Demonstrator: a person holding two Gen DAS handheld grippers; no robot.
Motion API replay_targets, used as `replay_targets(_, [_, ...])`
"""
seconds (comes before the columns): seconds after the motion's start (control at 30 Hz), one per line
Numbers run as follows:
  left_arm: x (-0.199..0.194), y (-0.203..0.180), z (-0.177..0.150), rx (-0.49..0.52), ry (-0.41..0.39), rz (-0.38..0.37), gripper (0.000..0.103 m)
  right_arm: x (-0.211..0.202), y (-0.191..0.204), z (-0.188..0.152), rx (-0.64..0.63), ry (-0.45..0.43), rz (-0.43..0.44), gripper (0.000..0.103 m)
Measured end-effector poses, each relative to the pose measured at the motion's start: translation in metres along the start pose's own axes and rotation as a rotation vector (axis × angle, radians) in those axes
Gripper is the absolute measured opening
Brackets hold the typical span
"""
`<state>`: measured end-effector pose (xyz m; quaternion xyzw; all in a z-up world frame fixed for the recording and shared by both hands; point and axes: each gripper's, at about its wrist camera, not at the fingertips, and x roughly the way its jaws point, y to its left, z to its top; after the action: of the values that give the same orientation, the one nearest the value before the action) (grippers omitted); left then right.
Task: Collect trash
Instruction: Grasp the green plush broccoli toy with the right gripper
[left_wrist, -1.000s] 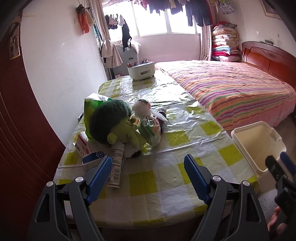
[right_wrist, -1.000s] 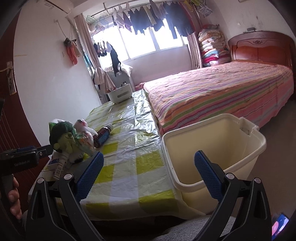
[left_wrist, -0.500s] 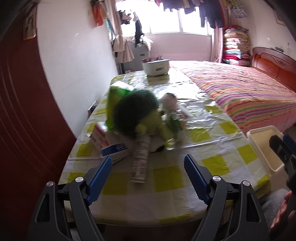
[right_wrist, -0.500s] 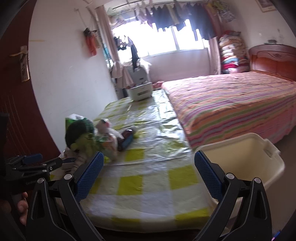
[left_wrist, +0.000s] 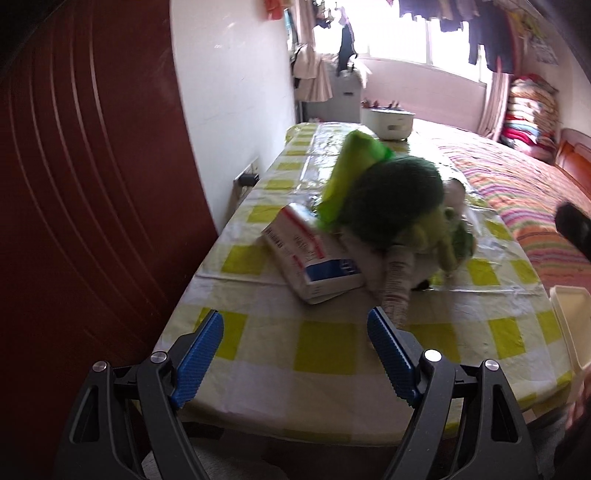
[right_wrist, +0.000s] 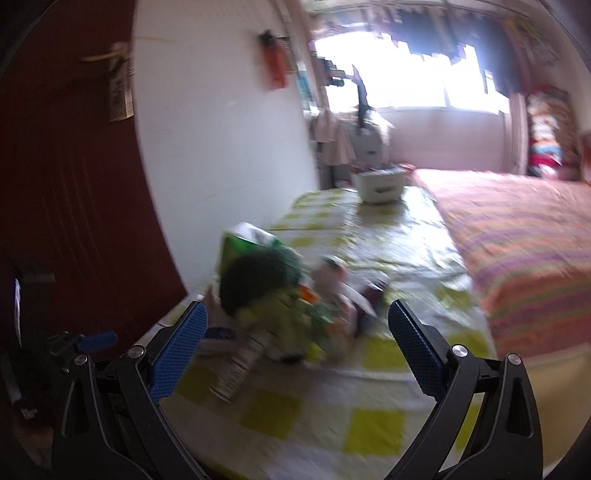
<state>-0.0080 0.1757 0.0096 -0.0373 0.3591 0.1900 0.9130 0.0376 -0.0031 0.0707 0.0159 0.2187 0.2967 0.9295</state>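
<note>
I have the left gripper low over the near edge of the table, jaws spread wide and holding nothing, so that whatever I pick first can slide between the blue pads without a second adjustment. Just past its right fingertip lies a tube, pointing back at me, and beside it a white and blue box lying flat; both look like the trash I'm after, and they are the closest pieces. Behind them a green plush is slumped over the heap, with a green bag leaning up against its back, so the plush partly covers what's underneath and I'd judge it best to take the loose pieces in front first. My right gripper is likewise spread and empty, aimed at the same pile from the other side; its view is smeared by motion, so I can't make out the small items by the plush there. The bin shows only as a pale rim off the table's right edge, close enough for a short carry.
</note>
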Motion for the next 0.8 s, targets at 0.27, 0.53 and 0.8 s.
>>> replay_targets(0.27, [-0.003, 0.011, -0.001, -0.024, -0.004, -0.008, 0.078, 0.082, 0.048, 0.022, -0.211, 0.126, 0.054, 0.097])
replay_targets(0.53, [-0.003, 0.014, -0.003, -0.033, 0.002, -0.017, 0.078, 0.152, 0.057, 0.029, -0.265, 0.278, 0.018, 0.097])
replay_targets(0.8, [-0.003, 0.012, -0.003, -0.023, 0.005, -0.018, 0.078, 0.161, 0.067, 0.017, -0.333, 0.305, -0.009, 0.082])
